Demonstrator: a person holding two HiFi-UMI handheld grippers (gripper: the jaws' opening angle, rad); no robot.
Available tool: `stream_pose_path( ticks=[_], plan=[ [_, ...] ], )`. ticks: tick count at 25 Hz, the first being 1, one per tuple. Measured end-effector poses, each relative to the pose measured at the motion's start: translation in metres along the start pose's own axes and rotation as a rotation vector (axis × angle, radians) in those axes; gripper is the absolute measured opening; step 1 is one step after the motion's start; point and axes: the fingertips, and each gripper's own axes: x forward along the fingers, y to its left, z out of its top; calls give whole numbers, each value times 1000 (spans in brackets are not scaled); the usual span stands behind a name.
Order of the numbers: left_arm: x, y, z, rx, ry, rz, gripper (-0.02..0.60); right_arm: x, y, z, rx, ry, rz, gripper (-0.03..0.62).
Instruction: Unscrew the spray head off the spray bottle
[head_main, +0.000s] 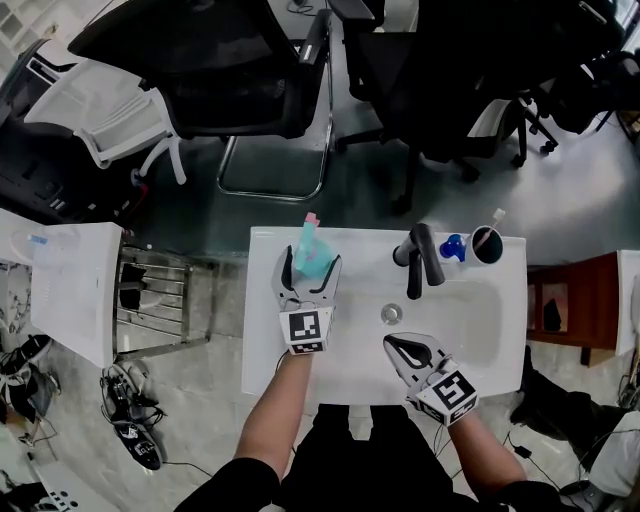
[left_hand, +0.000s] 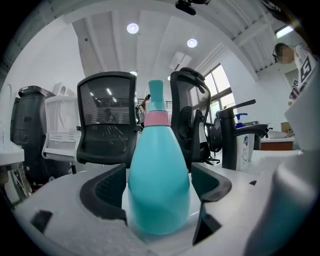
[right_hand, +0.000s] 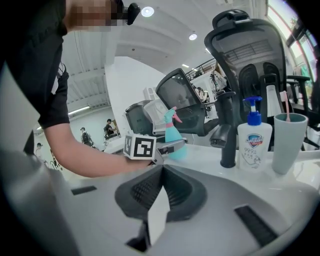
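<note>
- Right gripper (head_main: 392, 345): jaws fully together with nothing between them; it hangs over the front right of the washbasin (head_main: 270, 370), well apart from the bottle
- Left gripper (head_main: 310, 266): jaws apart, one on each side of the bottle's lower body; a thin gap shows at each pad, so they do not appear to press yet
- Spray bottle (left_hand: 160, 185): teal, upright on the flat ledge at the rear left of the washbasin, left of the tap (head_main: 425, 255)
- Handling, body: likely a light, thin plastic shell, smooth and somewhat slippery; a hard squeeze may dent it, and the upward taper could let it ride out of the jaws
- Hold point, body: take it low, at the widest part just above the base, where the pads now stand; firm enough to stop rotation, no firmer
- Pink collar (left_hand: 156, 118): sits at the narrow neck; this looks like the threaded joint
- Spray head (left_hand: 156, 95): small, stiff part above the collar, best gripped at or just above the collar by the right gripper for turning
- Risk: a tall, narrow-topped bottle tips easily if twisted before the body is clamped
- Beyond: a soap bottle (right_hand: 254, 140) and a cup (right_hand: 287, 142) stand right of the tap, clear of the work
</note>
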Motion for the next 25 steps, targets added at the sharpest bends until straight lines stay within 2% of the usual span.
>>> stream_pose_path(
  ticks=[6,21,25],
  plan=[
    [11,-1,-2,10,1,15,399,2,-7,-1,42,-28,6,6],
    [18,-2,-8,37,40,30,399,3,-10,-3,42,-31,0,6],
    [15,-6,1,51,28,24,399,1,-10,1,49,-35,0,6]
  ],
)
